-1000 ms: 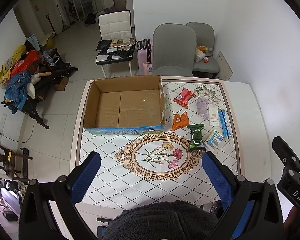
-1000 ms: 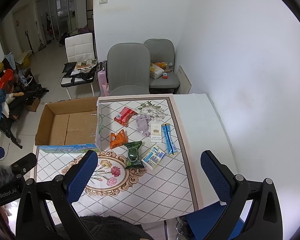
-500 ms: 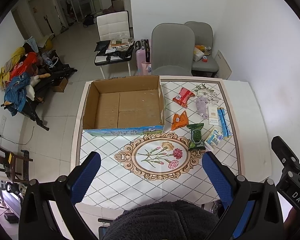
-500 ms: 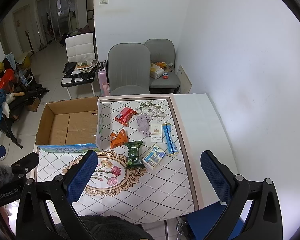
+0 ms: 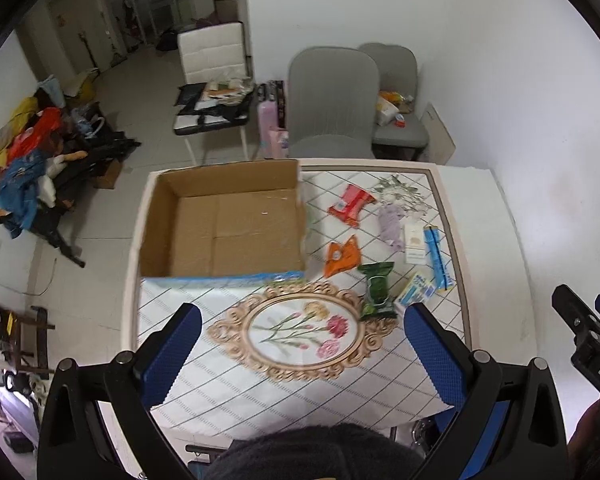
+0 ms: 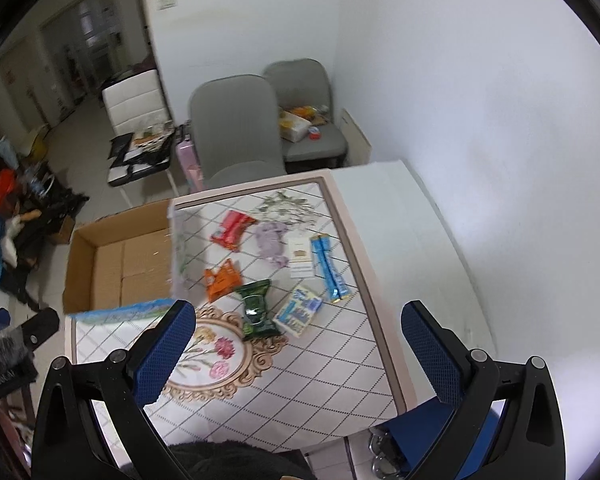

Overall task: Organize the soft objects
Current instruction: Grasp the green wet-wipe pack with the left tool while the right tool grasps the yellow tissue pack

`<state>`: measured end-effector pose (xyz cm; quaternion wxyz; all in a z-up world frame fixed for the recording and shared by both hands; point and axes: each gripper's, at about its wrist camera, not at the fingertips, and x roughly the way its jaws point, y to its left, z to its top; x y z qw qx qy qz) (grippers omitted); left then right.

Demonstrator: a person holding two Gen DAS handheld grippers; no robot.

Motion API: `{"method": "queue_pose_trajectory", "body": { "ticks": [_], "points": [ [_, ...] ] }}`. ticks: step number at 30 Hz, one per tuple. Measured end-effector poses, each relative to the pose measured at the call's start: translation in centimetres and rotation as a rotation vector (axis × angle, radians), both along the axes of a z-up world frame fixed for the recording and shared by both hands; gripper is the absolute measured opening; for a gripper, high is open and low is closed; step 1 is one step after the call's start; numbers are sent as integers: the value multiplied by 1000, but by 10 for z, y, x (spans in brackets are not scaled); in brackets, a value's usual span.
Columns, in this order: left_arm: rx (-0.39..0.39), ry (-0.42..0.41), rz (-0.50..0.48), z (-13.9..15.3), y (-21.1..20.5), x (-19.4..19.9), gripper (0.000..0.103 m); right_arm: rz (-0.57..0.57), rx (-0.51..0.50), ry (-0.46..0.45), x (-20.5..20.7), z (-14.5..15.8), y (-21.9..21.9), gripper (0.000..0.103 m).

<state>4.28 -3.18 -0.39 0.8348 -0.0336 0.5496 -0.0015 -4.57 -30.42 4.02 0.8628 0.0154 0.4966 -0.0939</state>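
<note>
An empty cardboard box (image 5: 224, 224) sits on the left half of the patterned table (image 5: 300, 376); it also shows in the right wrist view (image 6: 116, 260). To its right lie a red packet (image 5: 350, 204), a lilac soft toy (image 5: 392, 226), an orange packet (image 5: 342, 256), a green packet (image 5: 377, 290), a white pack (image 5: 414, 240), a blue tube (image 5: 438, 260) and a blue-white pack (image 5: 416, 290). My left gripper (image 5: 300, 344) is open and empty, high above the table's near side. My right gripper (image 6: 298, 340) is open and empty, high above the green packet (image 6: 256, 308).
Two grey chairs (image 5: 332, 96) stand behind the table, against a white wall on the right. A white chair (image 5: 214, 80) with clutter and a pile of clothes (image 5: 24, 156) are on the floor at left. A dark fuzzy mass (image 5: 312, 456) fills the bottom edge.
Both grippers have moved slightly forward and down toward the table; the right view has shifted and tilted, with motion blur. Nothing on the table has moved.
</note>
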Motion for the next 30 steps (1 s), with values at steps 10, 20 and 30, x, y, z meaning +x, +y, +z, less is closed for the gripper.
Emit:
{"method": "queue_pose_trajectory", "body": {
  "ticks": [10,20,30],
  "points": [
    [-54,320,-169,-167,-91,103,102,-62,239,316,89,-176,-74,103],
    [4,554,-77,-301,-99,127,90,-241,510,566,144,-386,-74,99],
    [-54,635,-119,-343,-116,136,90,-258,363,648,119,-419,-105,68]
  ]
}}
